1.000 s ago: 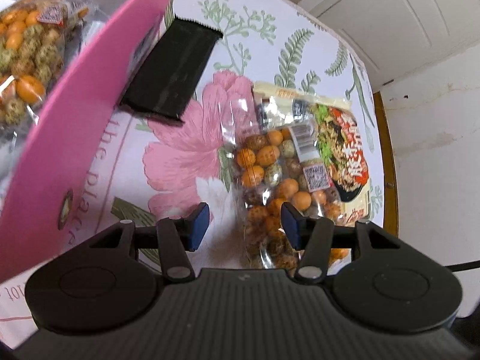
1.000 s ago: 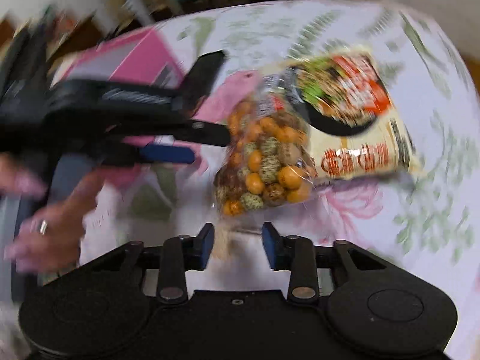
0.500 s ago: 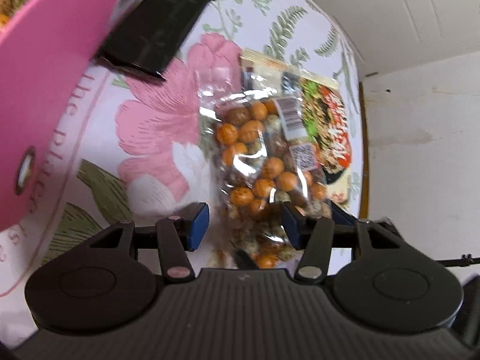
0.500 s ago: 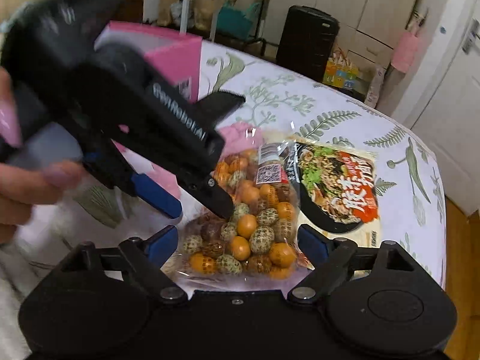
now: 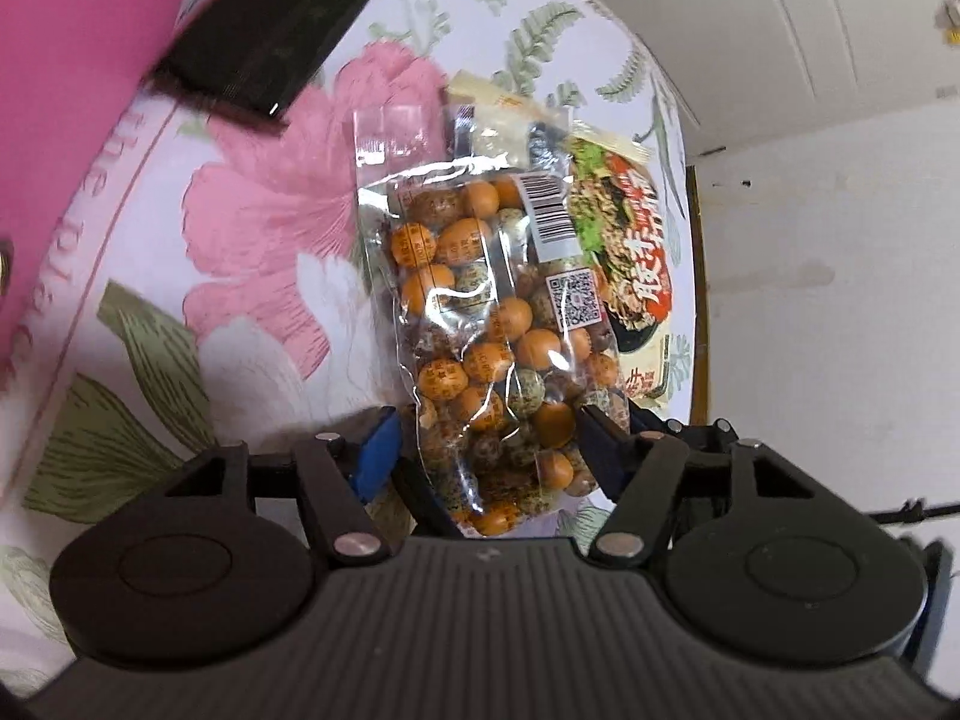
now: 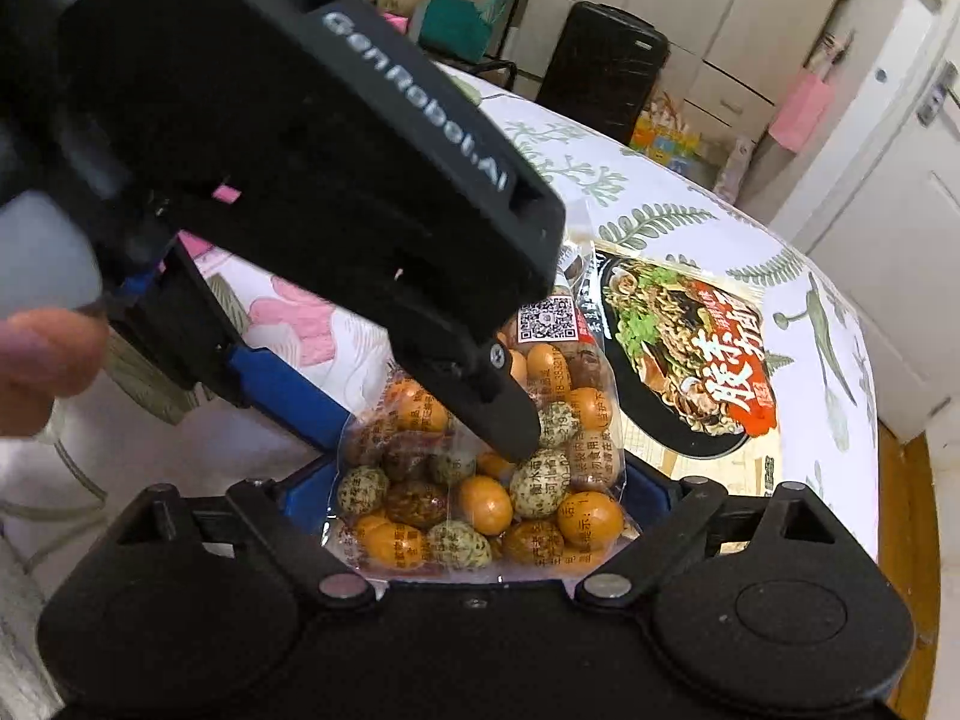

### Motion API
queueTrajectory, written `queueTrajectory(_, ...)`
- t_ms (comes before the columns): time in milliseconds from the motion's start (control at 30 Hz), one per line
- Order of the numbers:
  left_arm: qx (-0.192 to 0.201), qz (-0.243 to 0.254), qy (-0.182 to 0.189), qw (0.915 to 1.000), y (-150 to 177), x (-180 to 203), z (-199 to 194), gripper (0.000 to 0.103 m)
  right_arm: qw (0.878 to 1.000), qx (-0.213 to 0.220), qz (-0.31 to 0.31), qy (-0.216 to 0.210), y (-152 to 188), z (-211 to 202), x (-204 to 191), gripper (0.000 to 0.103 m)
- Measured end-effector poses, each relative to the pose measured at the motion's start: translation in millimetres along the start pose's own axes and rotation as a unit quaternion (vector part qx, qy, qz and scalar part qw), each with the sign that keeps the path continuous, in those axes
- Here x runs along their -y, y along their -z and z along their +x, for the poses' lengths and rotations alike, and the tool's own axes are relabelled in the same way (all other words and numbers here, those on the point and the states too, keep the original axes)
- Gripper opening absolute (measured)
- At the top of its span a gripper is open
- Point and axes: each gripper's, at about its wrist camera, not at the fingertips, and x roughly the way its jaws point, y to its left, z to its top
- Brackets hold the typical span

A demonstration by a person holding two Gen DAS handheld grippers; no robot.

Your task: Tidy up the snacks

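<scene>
Both my grippers, left gripper (image 5: 486, 450) and right gripper (image 6: 480, 498), straddle the clear bag of orange and speckled snack balls (image 5: 492, 348) on the floral counter (image 5: 252, 228); jaws apart, contact unclear. The left tool hides the bag's top in the right view.

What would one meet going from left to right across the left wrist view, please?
Pink box → black packet → clear bag of wrapped eggs → noodle packet → white door.
</scene>
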Motion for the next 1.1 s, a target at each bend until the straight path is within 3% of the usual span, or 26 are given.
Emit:
queueTrajectory(367, -0.013, 0.112, -0.053, 0.9922, 18, 46, -16, 0.060, 0.996, -0.008, 0.081, -0.025, 2, -24, 7, 0.092)
queueTrajectory(733, -0.030, 0.168, -0.074, 0.9825, 38, 74, -57, 0.060, 0.991, 0.026, 0.132, -0.026, 10, -63, -1, 0.090)
queueTrajectory(933, -0.062, 0.203, -0.085, 0.9735, 47, 89, -80, 0.061, 0.983, 0.042, 0.175, -0.033, 13, -86, 5, 0.090)
queueTrajectory(1100, -0.060, 0.227, -0.092, 0.9676, 55, 100, -115, 0.061, 0.983, 0.054, 0.173, -0.042, 3, -107, 0, 0.090)
